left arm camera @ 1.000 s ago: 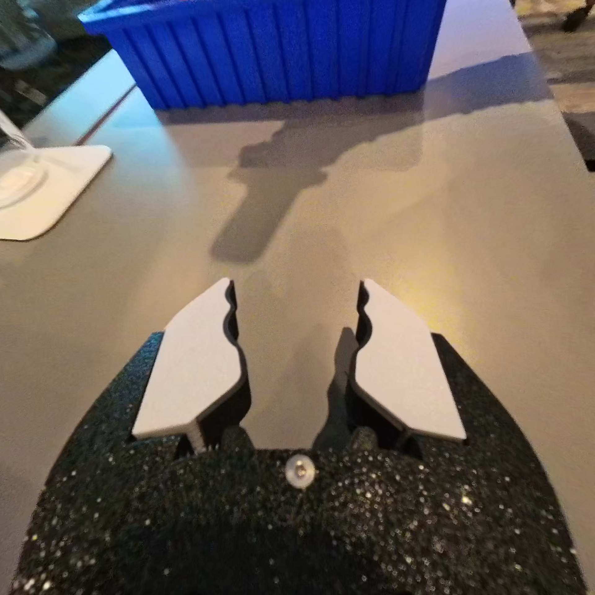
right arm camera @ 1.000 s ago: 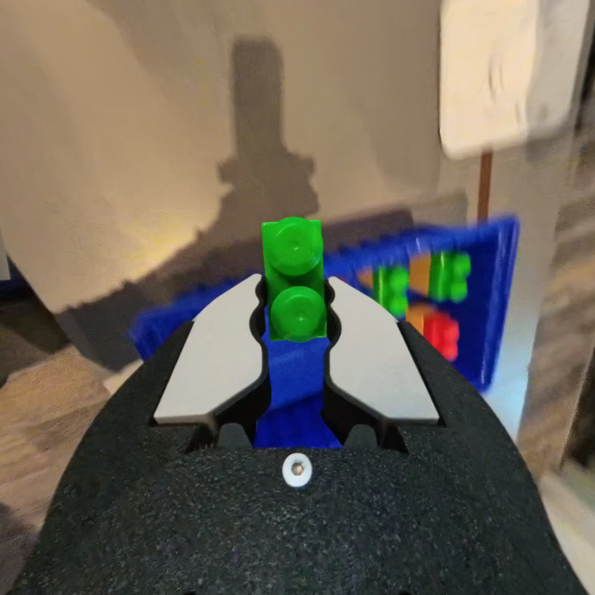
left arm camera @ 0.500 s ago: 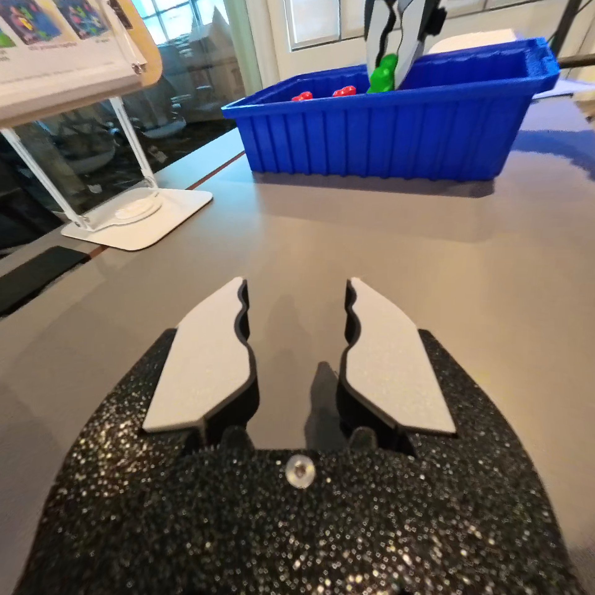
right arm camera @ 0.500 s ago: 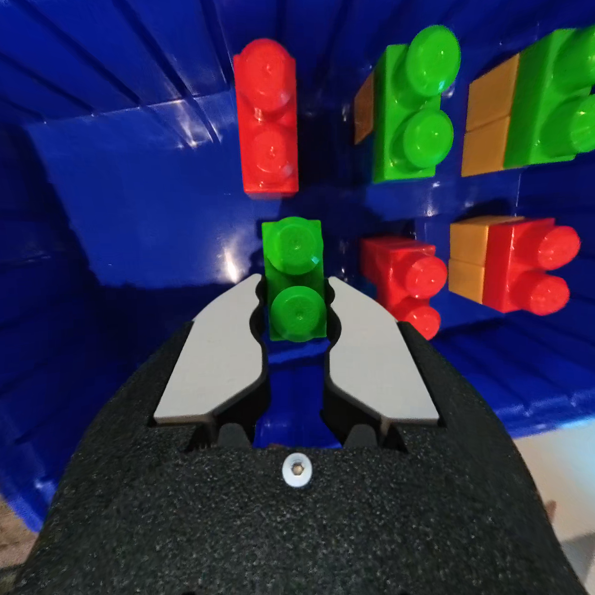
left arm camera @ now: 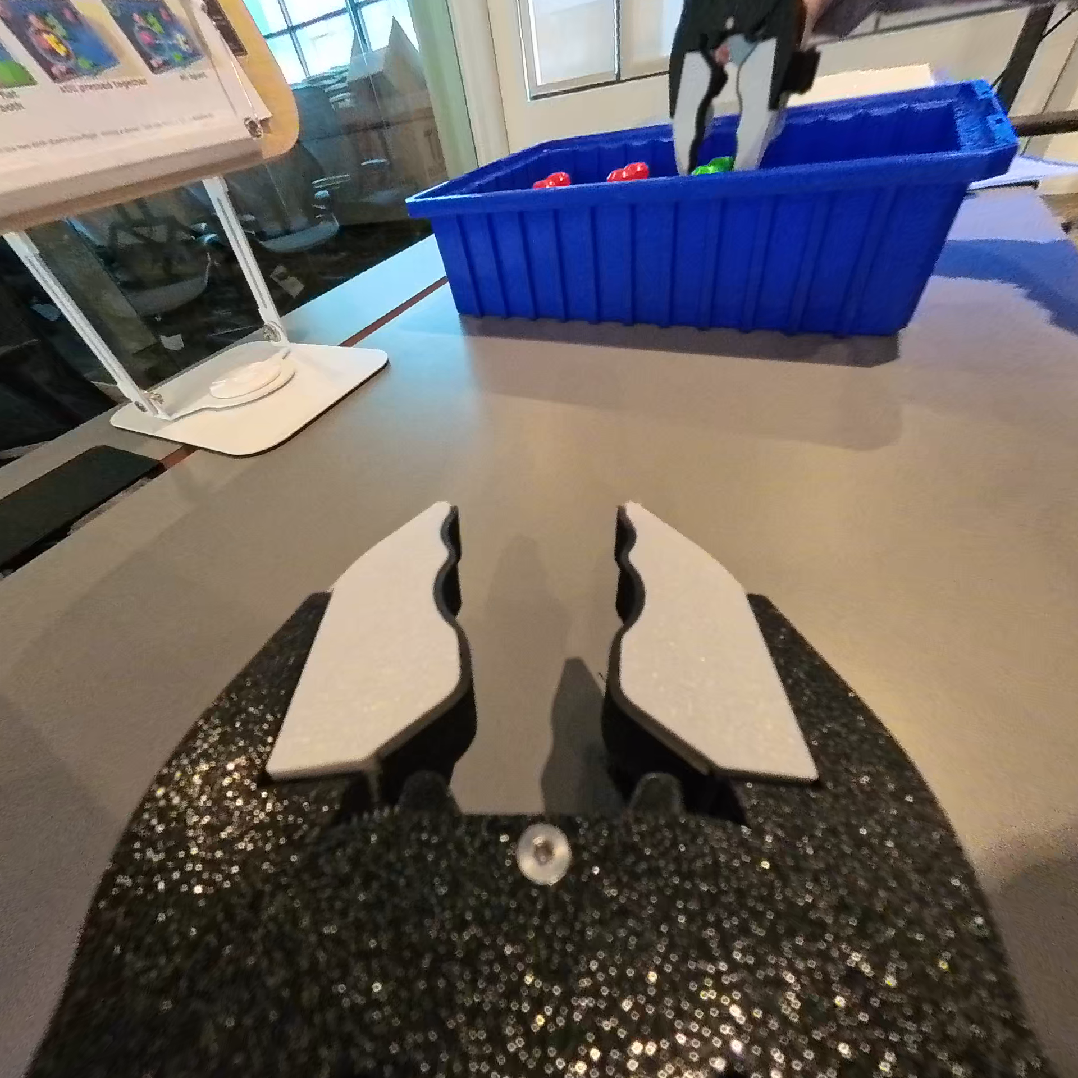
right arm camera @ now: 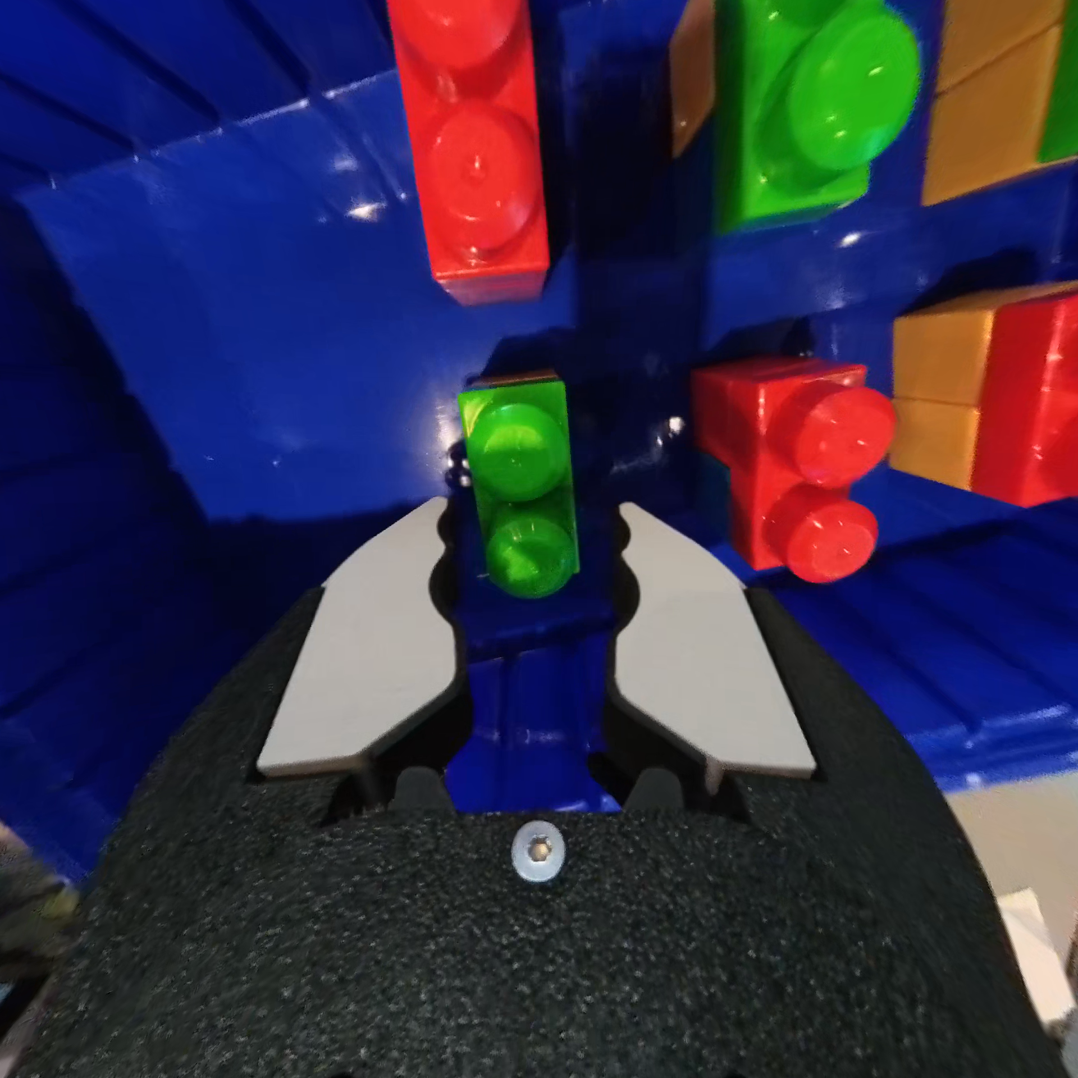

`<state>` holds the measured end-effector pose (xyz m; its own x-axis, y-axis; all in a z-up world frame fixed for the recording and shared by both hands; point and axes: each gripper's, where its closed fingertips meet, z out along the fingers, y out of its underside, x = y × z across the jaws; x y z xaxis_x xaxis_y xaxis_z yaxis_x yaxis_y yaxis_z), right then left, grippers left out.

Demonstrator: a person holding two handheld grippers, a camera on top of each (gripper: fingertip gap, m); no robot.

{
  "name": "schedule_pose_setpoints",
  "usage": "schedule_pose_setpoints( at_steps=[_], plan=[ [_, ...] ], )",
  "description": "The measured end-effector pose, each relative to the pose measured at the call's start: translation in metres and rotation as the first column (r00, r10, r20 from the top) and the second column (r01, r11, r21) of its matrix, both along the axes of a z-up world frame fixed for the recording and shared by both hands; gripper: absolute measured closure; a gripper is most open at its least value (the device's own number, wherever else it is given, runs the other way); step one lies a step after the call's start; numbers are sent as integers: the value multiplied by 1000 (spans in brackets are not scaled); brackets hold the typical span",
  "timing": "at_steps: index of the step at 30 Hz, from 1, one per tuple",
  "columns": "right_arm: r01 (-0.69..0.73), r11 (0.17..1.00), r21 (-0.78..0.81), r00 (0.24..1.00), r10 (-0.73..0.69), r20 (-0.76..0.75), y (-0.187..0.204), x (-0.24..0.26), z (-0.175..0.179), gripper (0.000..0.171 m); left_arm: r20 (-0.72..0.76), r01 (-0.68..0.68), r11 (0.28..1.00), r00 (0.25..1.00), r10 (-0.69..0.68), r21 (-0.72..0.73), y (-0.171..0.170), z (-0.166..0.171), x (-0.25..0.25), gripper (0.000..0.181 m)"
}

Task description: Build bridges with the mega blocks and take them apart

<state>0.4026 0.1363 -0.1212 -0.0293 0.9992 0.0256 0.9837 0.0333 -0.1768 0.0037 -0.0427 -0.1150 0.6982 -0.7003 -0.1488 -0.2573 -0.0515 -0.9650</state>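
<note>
My right gripper (right arm camera: 531, 513) reaches down into the blue bin (right arm camera: 233, 350) with its jaws open. A green two-stud block (right arm camera: 519, 484) stands on the bin floor between the fingertips, with a gap on each side. The left wrist view shows the same gripper (left arm camera: 720, 140) over the bin (left arm camera: 700, 256), open above the green block (left arm camera: 713, 165). My left gripper (left arm camera: 535, 525) is open and empty, low over the grey table (left arm camera: 758, 466).
In the bin lie a red two-stud block (right arm camera: 478, 146), a red block on its side (right arm camera: 787, 466), a green block (right arm camera: 811, 111) and orange-backed blocks (right arm camera: 991, 116). A white sign stand (left arm camera: 245, 396) stands at the table's left.
My right gripper went down into the bin with the green block, then opened and let it go on the bin floor. My left gripper tilted up and closed slightly.
</note>
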Motion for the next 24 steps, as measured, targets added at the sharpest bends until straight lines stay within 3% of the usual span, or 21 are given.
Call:
schedule_pose_setpoints(
  at_steps=[4,7,10,13,16,18,20,24],
  plan=[
    [97,991,87,993,-91,-76,4,-3,24,110,2,4,1000,1000,-4,12,-3,1,1,131],
    [224,964,142,948,-182,-261,-7,-30,61,103,15,-45,998,999,45,40,-1,5,-3,131],
    [267,950,160,813,-133,-566,-59,-103,119,100,42,-117,990,993,114,74,2,10,-11,129],
    [202,957,209,687,14,-727,-137,-182,149,91,58,-148,983,988,142,109,2,15,-15,127],
    [179,945,274,547,136,-826,-191,-253,143,90,52,-167,975,986,161,145,2,17,-16,125],
    [247,926,285,383,177,-907,-201,-292,134,92,49,-179,969,984,173,169,1,19,-17,124],
    [358,895,266,253,182,-950,-186,-314,118,94,53,-196,963,981,189,183,2,20,-19,123],
    [551,826,118,94,80,-992,-138,-319,89,102,76,-257,943,966,247,210,4,25,-29,120]
  ],
)
